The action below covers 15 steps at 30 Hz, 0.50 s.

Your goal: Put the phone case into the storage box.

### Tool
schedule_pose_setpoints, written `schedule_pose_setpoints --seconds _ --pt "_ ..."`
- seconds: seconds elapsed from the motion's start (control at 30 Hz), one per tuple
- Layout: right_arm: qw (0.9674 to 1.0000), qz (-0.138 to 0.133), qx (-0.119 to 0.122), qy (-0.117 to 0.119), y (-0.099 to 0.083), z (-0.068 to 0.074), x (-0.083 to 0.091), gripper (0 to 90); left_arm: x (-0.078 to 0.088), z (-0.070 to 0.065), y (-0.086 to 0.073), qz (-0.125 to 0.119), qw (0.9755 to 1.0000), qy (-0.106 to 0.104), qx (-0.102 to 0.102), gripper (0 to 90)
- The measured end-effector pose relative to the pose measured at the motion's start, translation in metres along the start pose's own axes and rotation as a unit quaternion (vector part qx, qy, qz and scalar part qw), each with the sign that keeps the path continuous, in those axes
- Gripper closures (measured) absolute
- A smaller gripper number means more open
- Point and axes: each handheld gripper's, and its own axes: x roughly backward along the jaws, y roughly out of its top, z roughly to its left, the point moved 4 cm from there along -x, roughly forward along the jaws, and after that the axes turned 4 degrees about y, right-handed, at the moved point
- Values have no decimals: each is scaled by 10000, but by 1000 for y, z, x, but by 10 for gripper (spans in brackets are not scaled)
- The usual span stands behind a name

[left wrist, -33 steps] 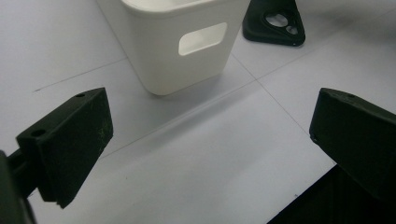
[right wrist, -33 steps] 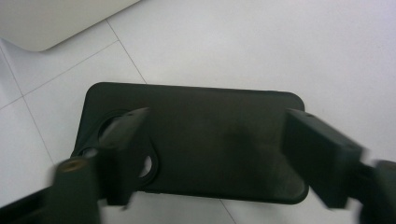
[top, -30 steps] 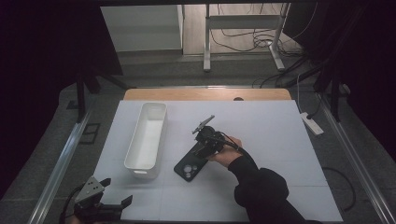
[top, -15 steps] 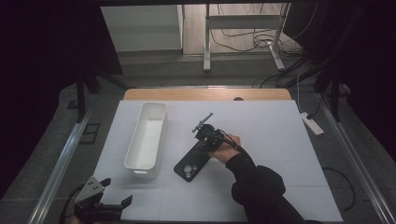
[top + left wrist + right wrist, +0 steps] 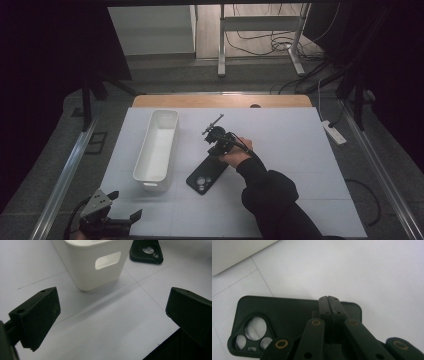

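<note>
Black right gripper (image 5: pixel 328 298) with brass-ringed pivot screws; black sleeve (image 5: pixel 272 200); grey-plated left gripper (image 5: pixel 107 220).

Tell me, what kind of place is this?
Likely a lab or workshop set up for recording: a white-covered table, handheld grippers with cameras, loose cables and a power strip on the floor.

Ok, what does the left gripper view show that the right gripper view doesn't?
Left gripper view: the left claw, jaws wide apart with nothing between them, facing the end wall of the white bin and its handle cut-out.
Right gripper view: the right claw, jaws shut together, over a short edge of the black phone case, with the case's whole back and camera cut-outs.
Both: the phone case lying on the white table.
</note>
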Motion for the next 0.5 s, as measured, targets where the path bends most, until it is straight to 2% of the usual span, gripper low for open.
schedule_pose_setpoints --seconds 0.5 --pt "10000 43 -29 -81 16 -6 -9 900 0 0 0 3 10000 -6 5 4"
